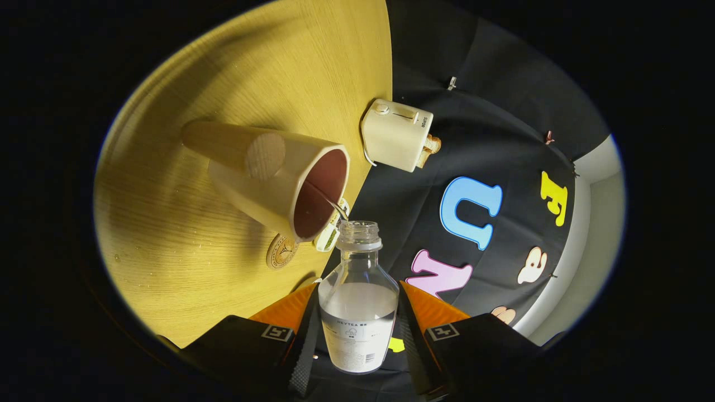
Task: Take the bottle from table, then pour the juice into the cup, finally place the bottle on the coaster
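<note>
The tongs [358, 329] are gripping the clear glass juice bottle [358, 312], one finger pressing on each side of its labelled body. The bottle is tipping toward the cream cup [279, 181] with the dark red inside, and a thin stream is running from its open neck into the cup. The round coaster [281, 251] is lying on the wooden surface [184, 234] just beside the cup; a cream toaster [395, 134], apparently holding toast, is standing beyond.
</note>
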Demonstrator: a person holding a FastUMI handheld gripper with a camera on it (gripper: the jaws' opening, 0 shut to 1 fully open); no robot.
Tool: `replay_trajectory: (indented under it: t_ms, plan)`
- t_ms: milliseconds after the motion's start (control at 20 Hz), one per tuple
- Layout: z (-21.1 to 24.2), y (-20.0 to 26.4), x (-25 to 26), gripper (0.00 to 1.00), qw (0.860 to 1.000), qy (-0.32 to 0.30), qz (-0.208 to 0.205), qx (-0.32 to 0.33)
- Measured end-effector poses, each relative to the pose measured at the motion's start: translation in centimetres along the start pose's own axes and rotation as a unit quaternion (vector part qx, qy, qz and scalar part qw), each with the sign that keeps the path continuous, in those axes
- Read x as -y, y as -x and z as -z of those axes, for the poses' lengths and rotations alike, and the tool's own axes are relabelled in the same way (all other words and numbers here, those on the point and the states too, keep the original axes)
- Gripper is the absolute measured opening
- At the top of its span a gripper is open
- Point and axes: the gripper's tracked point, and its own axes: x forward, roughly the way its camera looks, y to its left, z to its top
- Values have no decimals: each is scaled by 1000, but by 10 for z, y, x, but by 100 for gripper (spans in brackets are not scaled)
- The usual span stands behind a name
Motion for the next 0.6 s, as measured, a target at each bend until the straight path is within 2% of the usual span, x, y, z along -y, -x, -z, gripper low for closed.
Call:
replay_trajectory:
  t_ms: [600]
  plan:
    - [2, -5, -1, 71, 1000, 24, 6, 15]
